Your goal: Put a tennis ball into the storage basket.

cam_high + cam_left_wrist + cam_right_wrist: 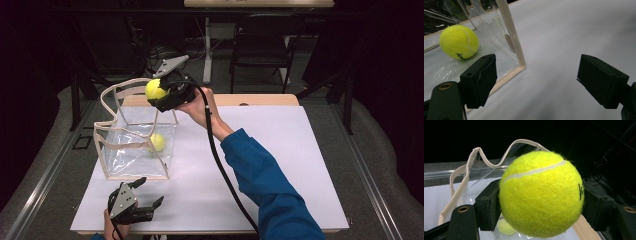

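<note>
A clear plastic bag (131, 145) with cream trim and handles stands open on the white table top (260, 145). One yellow tennis ball (157, 142) lies inside it, seen through the wall in the left gripper view (459, 41). My right gripper (159, 93) is held above the bag's far right rim, shut on a second tennis ball (154, 89), which sits large between its pads (541, 197). My left gripper (148, 192) rests near the table's front edge, just in front of the bag's near corner (520, 65), open and empty (537, 77).
The bag's cream handles (469, 170) loop up beside the held ball. White table surface stretches wide to the right of the bag. A dark chair (262, 45) and a table leg (207, 50) stand beyond the far edge.
</note>
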The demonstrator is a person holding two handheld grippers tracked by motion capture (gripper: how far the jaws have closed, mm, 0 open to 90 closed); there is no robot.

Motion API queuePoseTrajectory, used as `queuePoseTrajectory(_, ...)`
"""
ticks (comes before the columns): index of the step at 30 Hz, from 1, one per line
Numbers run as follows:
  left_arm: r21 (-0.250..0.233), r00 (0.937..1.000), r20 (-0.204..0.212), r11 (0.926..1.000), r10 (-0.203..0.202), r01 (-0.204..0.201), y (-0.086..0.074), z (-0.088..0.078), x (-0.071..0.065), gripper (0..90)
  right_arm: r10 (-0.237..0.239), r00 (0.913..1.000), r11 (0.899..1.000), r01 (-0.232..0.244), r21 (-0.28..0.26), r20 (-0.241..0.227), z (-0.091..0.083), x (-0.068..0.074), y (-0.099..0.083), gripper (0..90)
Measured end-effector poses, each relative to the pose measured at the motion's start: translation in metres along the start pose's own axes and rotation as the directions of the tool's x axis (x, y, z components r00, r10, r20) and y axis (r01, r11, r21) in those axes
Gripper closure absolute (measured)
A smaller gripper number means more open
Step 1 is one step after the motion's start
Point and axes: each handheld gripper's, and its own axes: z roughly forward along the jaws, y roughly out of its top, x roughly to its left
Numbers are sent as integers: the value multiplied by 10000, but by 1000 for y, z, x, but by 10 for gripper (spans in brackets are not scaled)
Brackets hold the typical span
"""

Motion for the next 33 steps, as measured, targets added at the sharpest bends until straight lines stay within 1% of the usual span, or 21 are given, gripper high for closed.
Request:
queuePoseTrajectory(16, -6, 10000, -21, 10000, 35, -35, 0, 0, 0, 160, -37, 10000, 9999, 36, -103, -56, 6, 5, 6, 263)
queuePoseTrajectory(25, -3, 10000, -38, 10000, -3, 3, 0, 0, 1, 160, -54, 9999, 9999, 53, -132, -89, 10, 6, 7, 263)
queuePoseTrajectory(26, -10, 10000, -25, 10000, -55, 55, 0, 0, 0, 161, -54, 9999, 9999, 53, -101, -111, 10, 6, 7, 263)
queuePoseTrajectory(33, -12, 10000, -45, 10000, -26, 26, 0, -1, 1, 161, -97, 9999, 9999, 95, -143, -132, 12, 8, 10, 263)
